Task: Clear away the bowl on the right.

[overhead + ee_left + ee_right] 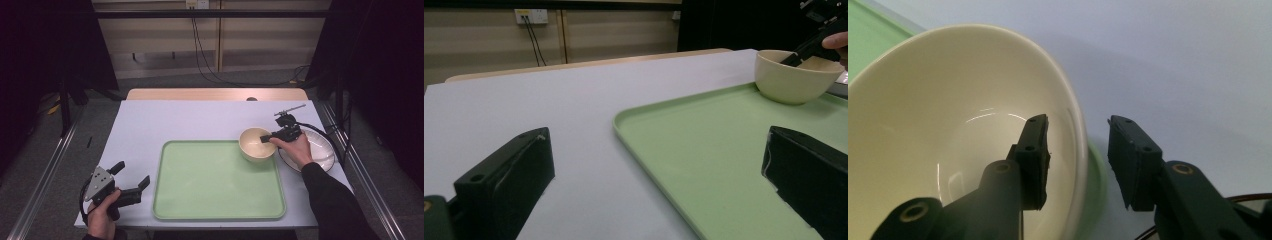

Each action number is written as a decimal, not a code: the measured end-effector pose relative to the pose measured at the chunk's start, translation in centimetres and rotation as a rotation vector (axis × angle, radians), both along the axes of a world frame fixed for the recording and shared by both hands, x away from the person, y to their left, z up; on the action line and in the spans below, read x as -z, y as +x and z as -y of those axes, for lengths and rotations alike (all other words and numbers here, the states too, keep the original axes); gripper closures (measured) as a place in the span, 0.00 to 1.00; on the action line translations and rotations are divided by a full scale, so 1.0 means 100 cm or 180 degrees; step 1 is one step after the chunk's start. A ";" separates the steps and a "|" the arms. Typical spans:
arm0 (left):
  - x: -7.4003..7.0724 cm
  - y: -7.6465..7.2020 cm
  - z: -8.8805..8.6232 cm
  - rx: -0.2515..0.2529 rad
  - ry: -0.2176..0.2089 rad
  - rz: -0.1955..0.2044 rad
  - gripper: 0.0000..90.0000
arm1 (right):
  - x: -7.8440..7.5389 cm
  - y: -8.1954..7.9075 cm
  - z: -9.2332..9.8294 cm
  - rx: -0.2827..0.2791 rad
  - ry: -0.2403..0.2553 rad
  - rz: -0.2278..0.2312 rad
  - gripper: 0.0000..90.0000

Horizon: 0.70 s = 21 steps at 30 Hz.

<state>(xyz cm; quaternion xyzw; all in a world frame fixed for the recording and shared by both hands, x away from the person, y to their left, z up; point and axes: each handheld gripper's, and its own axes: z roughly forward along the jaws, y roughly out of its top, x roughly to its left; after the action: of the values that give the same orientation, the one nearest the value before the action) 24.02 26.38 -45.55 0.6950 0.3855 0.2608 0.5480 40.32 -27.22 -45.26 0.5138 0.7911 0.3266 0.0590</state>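
Cream bowl [257, 144] at the far right corner of the green tray [218, 181], its rim straddled by the right claw [266, 139].

The right claw's jaws stand parted with the near wall of the bowl between them, one jaw inside and one outside, pads off the rim. A white plate [320, 150] lies just beside the bowl on the tabletop [165, 120]. The left claw [131, 176] hovers released, near the tray's left edge.

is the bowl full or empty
Empty. In the right gripper view the cream bowl shows a bare, glossy inside with nothing in it. It sits upright on the far right corner of the green tray.
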 end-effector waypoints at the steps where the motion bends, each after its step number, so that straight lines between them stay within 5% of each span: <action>1: 0.000 0.000 0.000 0.0000 0.0000 0.0000 0.00 | 0.000 0.000 0.001 -0.0007 0.0004 0.0028 0.57; 5: 0.000 0.000 0.000 0.0009 0.0009 -0.0010 0.00 | -0.005 -0.001 0.003 0.0092 0.0045 0.0249 0.37; 10: 0.000 0.000 0.000 0.0009 -0.0001 -0.0009 0.00 | -0.006 0.000 0.005 0.0205 0.0066 0.0345 0.15; 15: 0.000 0.000 0.000 0.0011 0.0009 -0.0010 0.00 | -0.008 -0.001 0.005 0.0193 0.0128 0.0449 0.03; 21: 0.000 0.000 0.000 0.0008 -0.0006 -0.0006 0.00 | -0.010 -0.003 0.005 0.0144 0.0281 0.0531 0.03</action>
<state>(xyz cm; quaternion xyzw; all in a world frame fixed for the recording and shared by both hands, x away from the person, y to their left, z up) 24.03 26.36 -45.55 0.6952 0.3854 0.2591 0.5486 40.00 -27.75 -44.27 0.5046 0.7565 0.4014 0.1093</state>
